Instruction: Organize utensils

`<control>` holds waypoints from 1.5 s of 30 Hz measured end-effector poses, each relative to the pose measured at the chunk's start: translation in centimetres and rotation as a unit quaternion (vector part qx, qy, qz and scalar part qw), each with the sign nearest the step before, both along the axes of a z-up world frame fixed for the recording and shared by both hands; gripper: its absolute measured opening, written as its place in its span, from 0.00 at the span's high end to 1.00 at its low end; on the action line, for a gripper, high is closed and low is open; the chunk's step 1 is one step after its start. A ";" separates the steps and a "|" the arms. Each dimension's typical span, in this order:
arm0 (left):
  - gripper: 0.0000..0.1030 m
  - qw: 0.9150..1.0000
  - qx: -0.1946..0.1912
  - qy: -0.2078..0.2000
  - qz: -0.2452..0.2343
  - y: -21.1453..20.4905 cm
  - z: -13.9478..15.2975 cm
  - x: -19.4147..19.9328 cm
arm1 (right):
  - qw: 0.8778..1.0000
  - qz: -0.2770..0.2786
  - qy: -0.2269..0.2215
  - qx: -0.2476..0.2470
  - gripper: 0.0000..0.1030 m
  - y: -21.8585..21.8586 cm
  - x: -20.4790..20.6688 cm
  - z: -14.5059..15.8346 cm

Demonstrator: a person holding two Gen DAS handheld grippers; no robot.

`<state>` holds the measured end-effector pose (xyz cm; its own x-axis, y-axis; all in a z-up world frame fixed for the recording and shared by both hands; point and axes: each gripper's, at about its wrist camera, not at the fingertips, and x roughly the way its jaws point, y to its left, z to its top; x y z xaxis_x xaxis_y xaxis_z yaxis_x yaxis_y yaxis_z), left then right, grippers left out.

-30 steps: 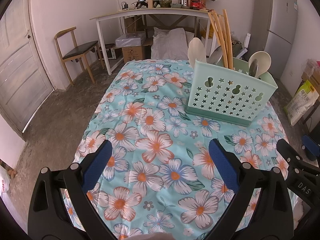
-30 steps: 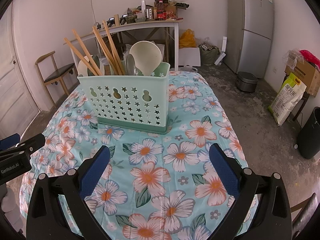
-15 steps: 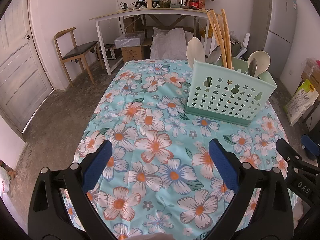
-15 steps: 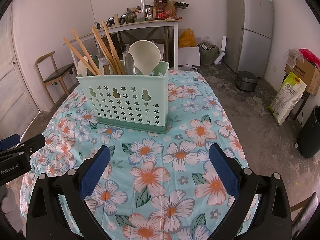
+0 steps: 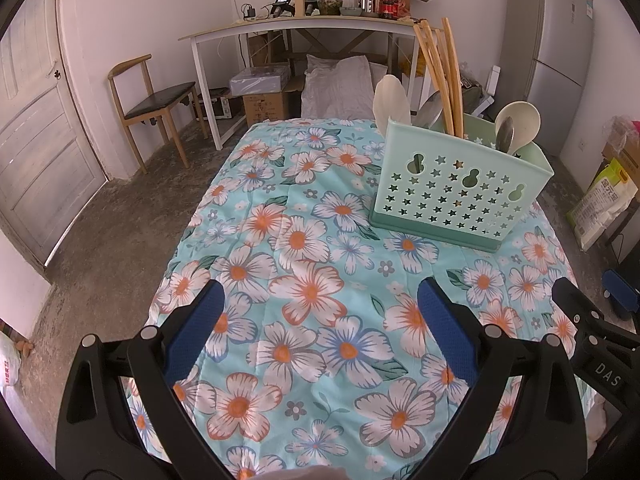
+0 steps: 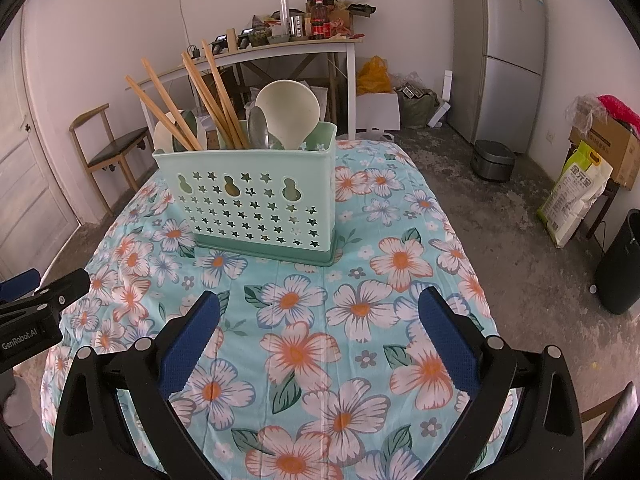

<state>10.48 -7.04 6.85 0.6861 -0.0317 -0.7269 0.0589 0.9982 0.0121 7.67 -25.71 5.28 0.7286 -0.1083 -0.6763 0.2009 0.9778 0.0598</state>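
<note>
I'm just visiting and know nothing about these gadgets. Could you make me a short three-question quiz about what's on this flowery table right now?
1. True or false: the left gripper is clamped on a spoon.
2. Where are the wooden chopsticks? A) lying on the tablecloth B) standing in the green utensil holder C) held by the right gripper
3. Fill in: apart from the holder, the floral tablecloth shows ___ loose utensils.

Key:
1. False; its jaws stand wide open and empty, as do the right gripper's.
2. B; they lean up out of the holder beside the big white spoon and a metal spoon.
3. No.
</note>
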 end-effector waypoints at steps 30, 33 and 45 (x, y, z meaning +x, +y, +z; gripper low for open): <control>0.09 1.000 0.000 0.000 0.000 0.0 0.0 -0.1 | 1.000 0.000 0.000 0.000 0.06 -0.1 0.0 0.0; 0.09 1.000 0.001 -0.001 -0.003 -0.2 0.1 -0.1 | 1.000 0.000 0.001 0.001 0.06 -0.2 0.0 0.0; 0.09 1.000 0.000 -0.006 -0.017 -0.7 0.3 -0.2 | 1.000 -0.001 0.002 0.002 0.06 -0.1 0.0 0.0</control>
